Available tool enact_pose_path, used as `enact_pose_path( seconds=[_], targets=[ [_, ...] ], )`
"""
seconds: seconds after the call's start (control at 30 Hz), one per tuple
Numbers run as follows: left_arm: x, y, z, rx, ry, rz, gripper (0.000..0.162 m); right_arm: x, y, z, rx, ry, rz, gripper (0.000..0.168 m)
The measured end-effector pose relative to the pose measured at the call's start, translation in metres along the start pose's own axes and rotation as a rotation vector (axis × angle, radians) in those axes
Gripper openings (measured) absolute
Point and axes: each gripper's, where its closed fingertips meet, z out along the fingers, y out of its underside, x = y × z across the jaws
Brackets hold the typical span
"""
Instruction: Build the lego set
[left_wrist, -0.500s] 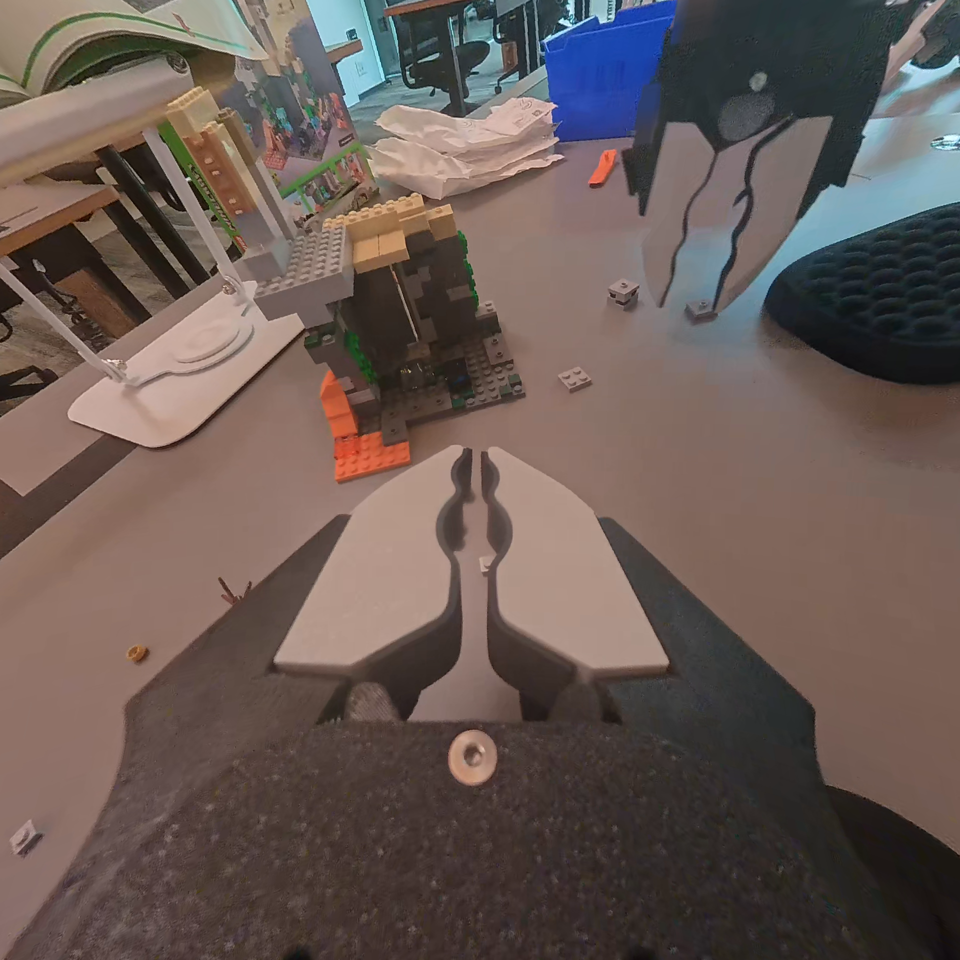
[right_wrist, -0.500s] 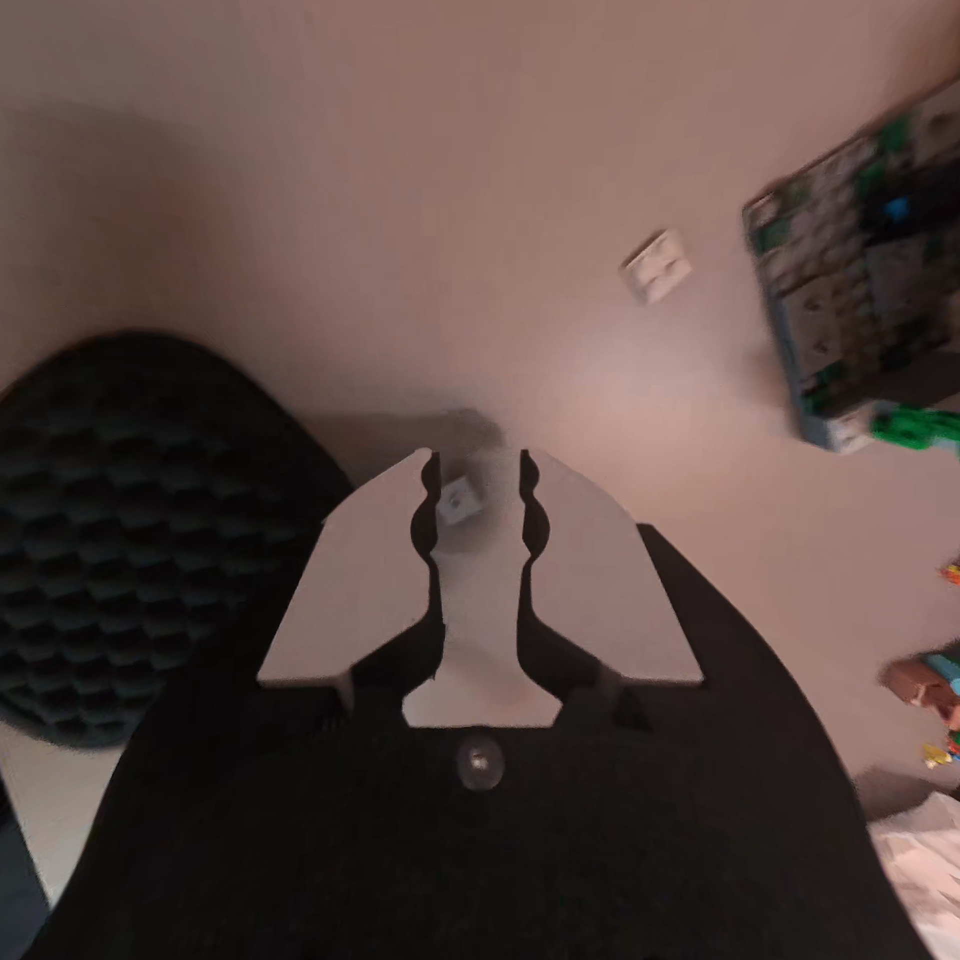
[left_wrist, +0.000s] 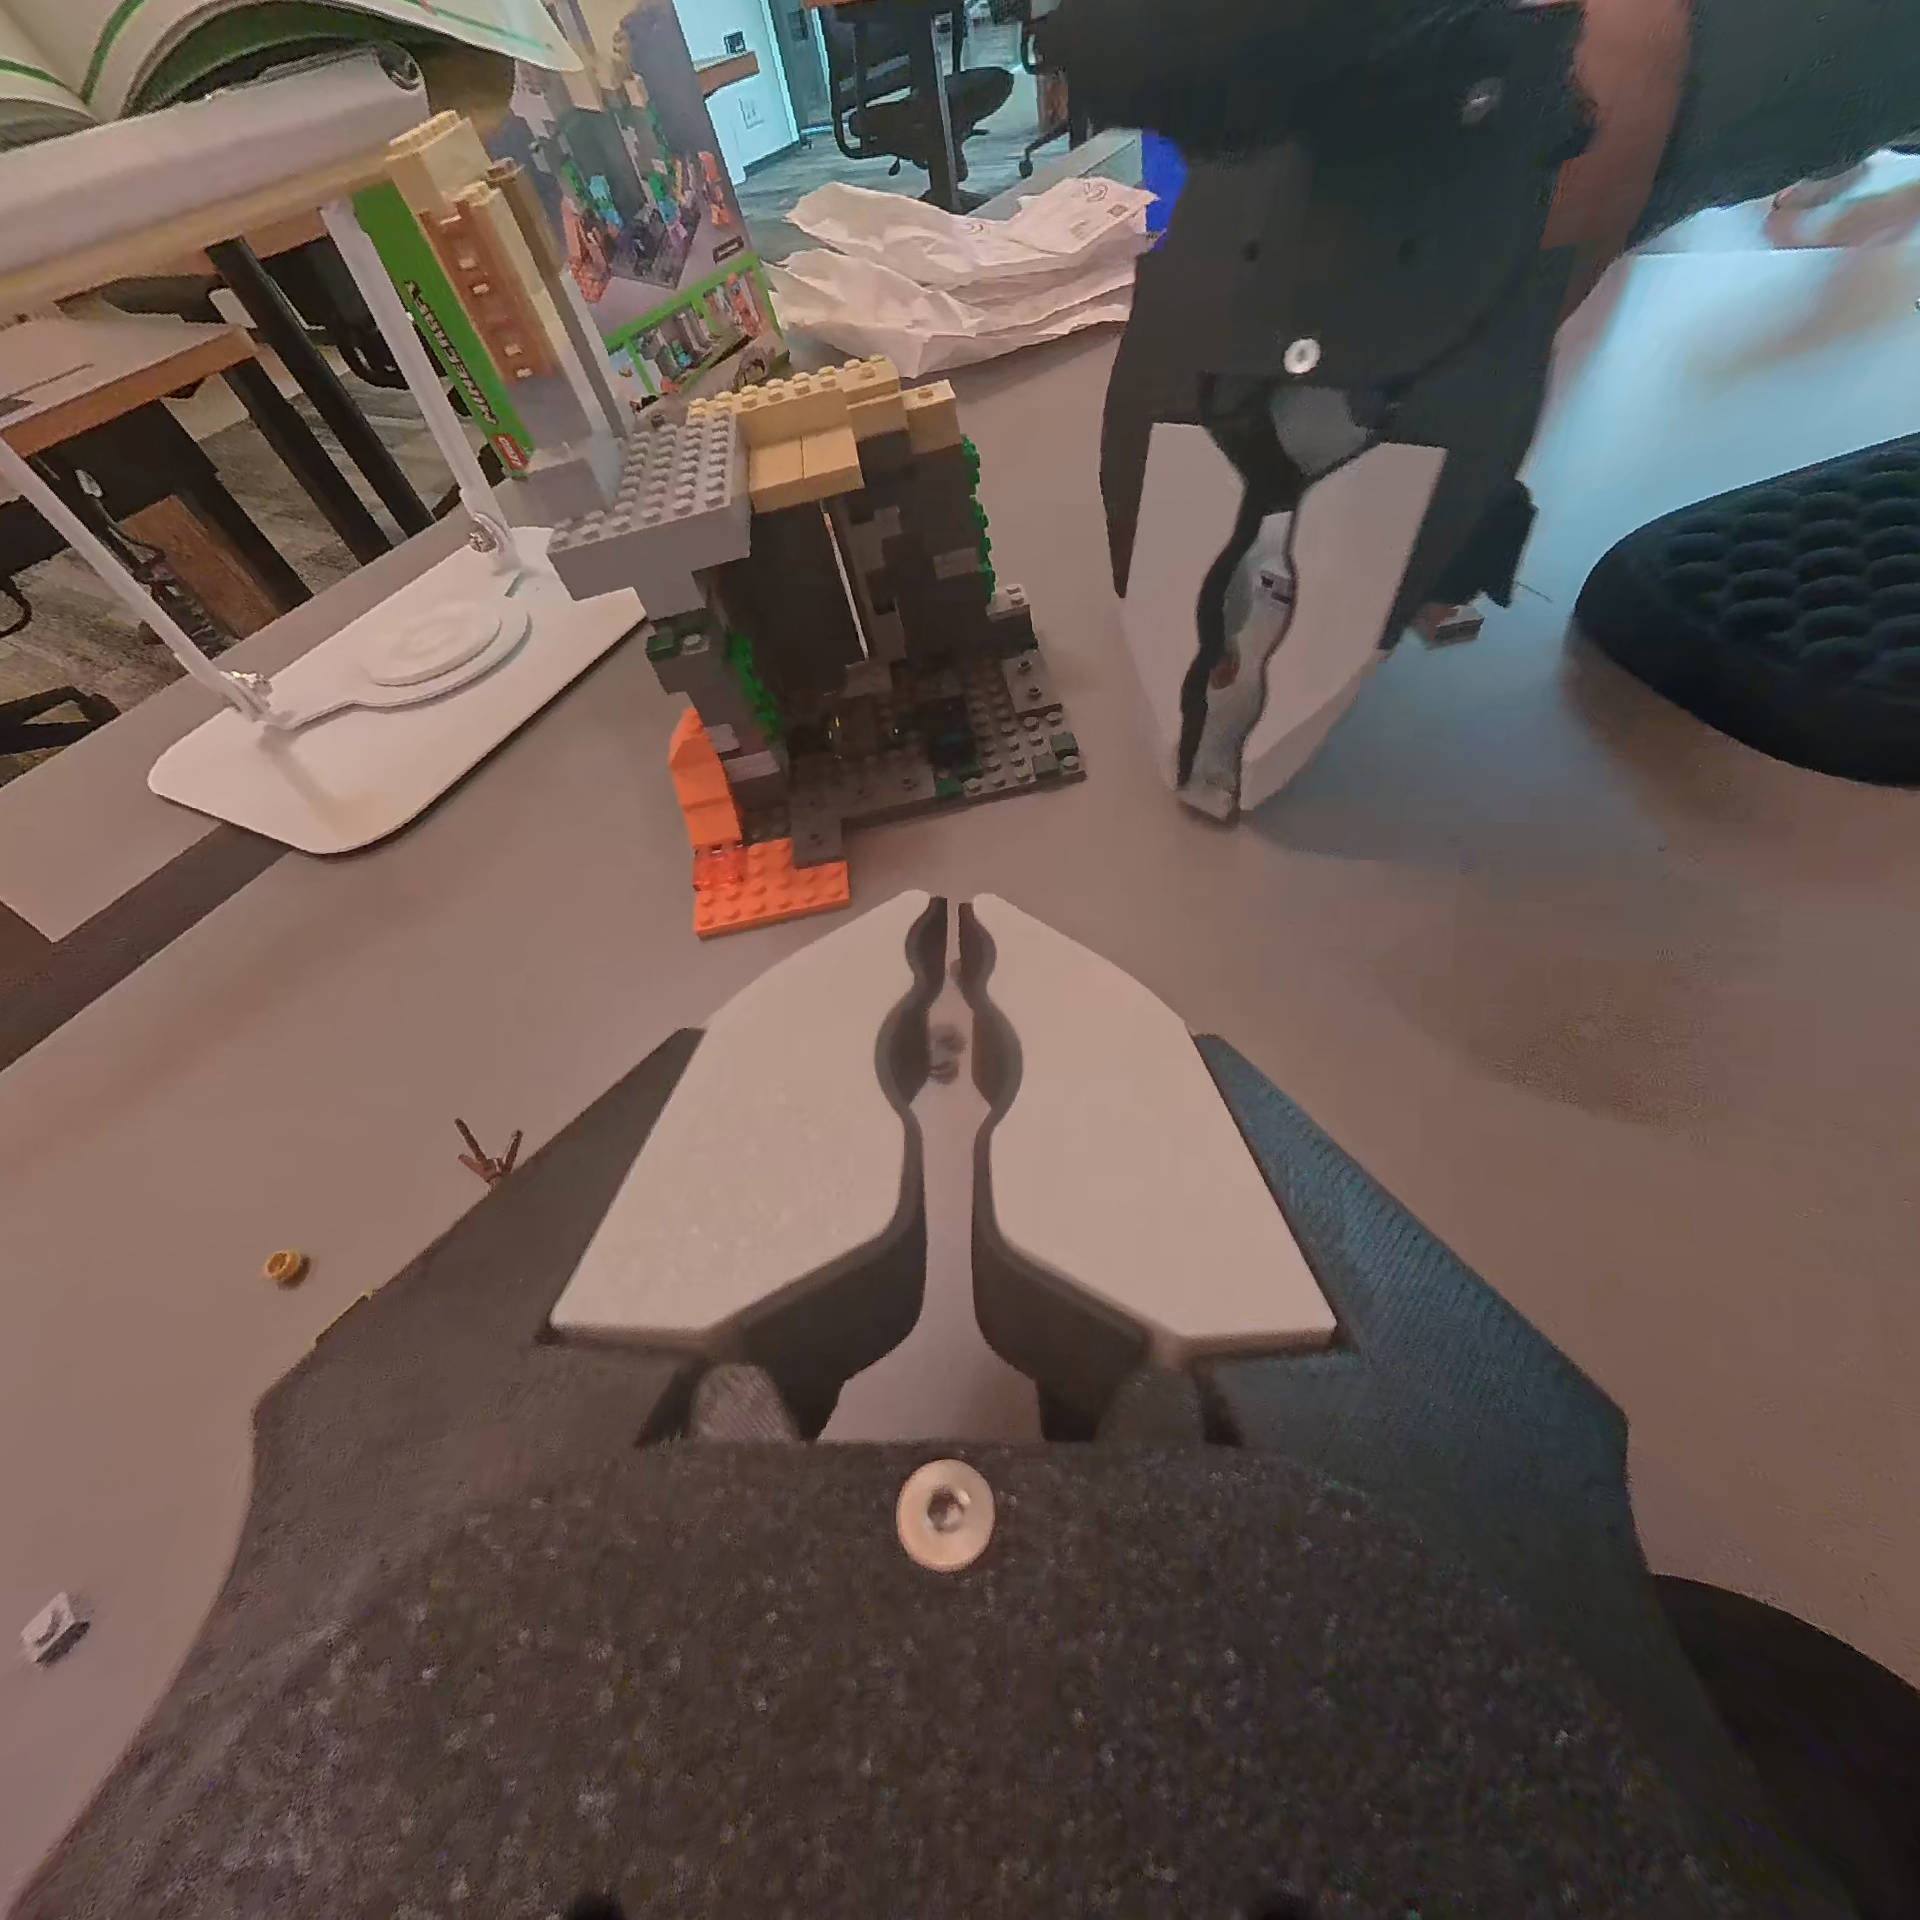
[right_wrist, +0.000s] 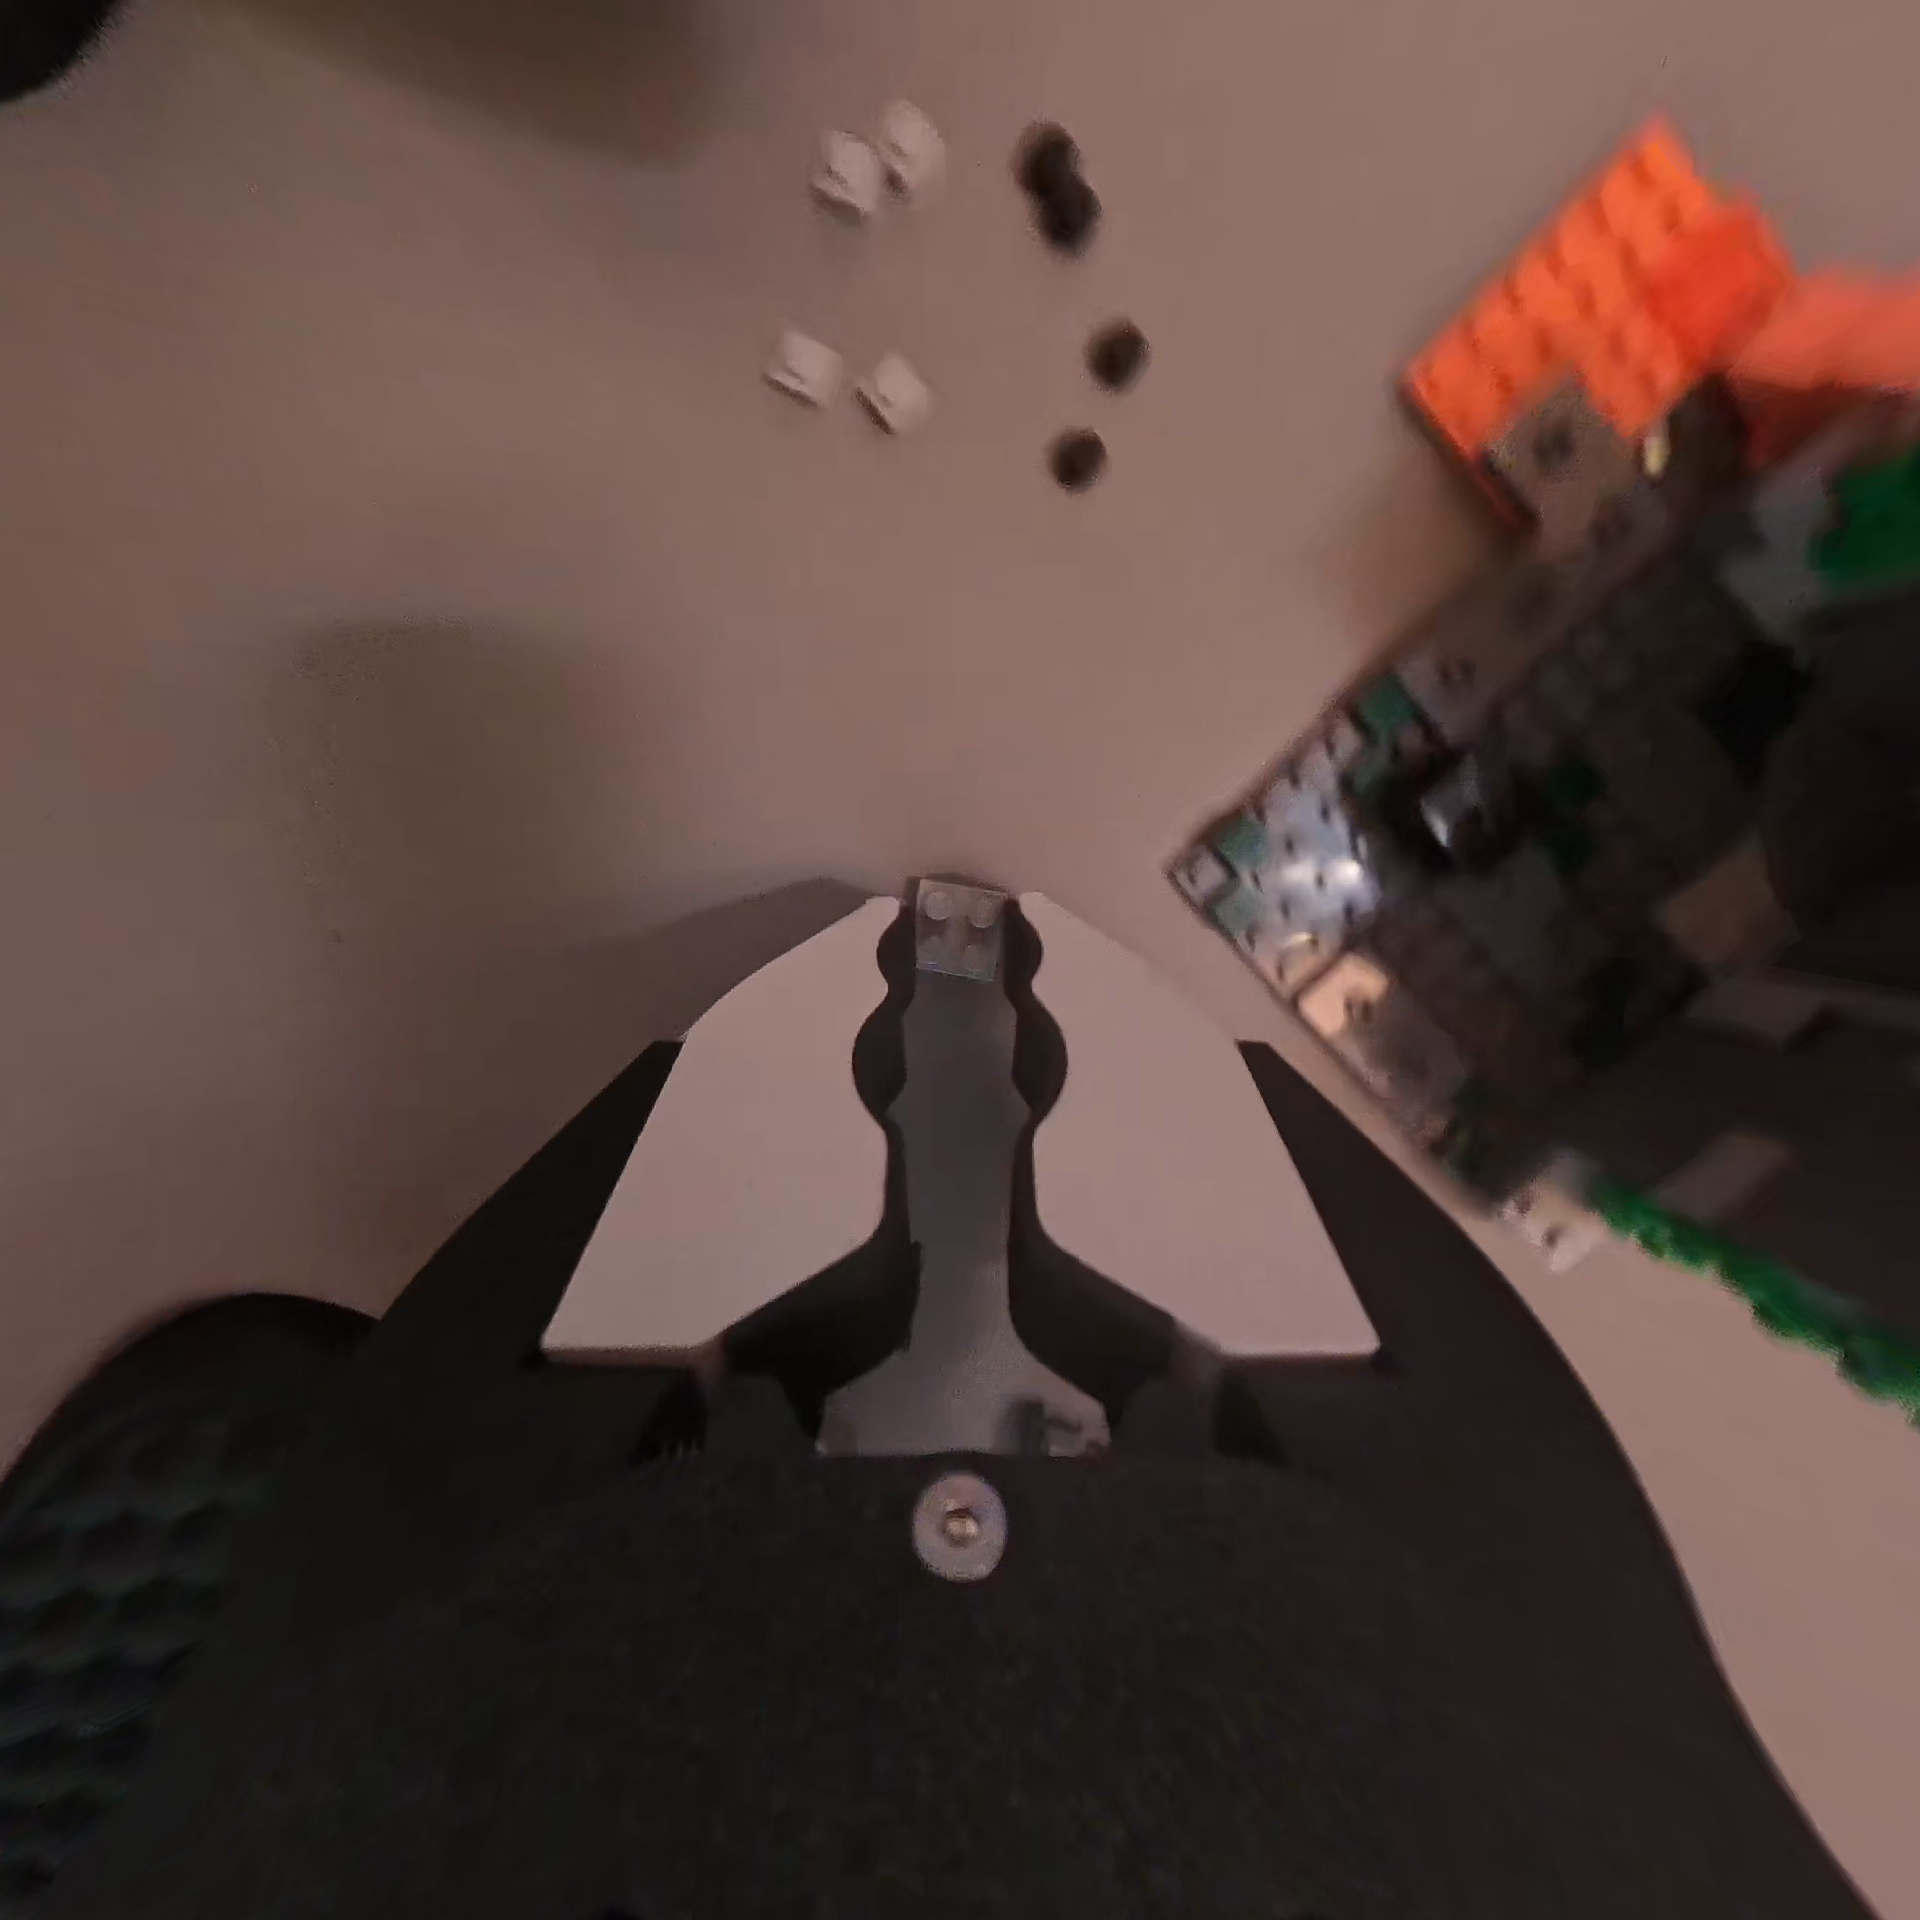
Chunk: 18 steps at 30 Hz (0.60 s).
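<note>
Left gripper (left_wrist: 954, 914) nearly closed (empty); right gripper (right_wrist: 958, 914) pinching.

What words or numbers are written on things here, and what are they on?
I won't read writing out, but here is where it sits.
Set box: white letters down a green stripe, with a small red badge at its foot.
White paper bags: tiny print, too small to read.
Lego build: none seen.
Small grey plate in the right tool: none seen.
</note>
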Motion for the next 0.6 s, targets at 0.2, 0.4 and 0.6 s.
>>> enact_pose_path(
  seconds=[0.2, 0.4, 0.6],
  targets=[
    [-0.005, 0.003, 0.000, -0.010, -0.018, -0.013, 0.001, -0.047, -0.054, 0.012, 0.047, -0.056, -0.324, 0.016],
    [-0.004, 0.003, 0.000, -0.011, -0.018, -0.004, 0.000, -0.054, -0.053, 0.026, 0.030, -0.067, -0.372, 0.018],
    [-0.004, 0.002, -0.001, -0.013, -0.022, 0.007, 0.000, -0.005, -0.069, 0.009, 0.141, 0.009, -0.189, 0.021]
  ],
)
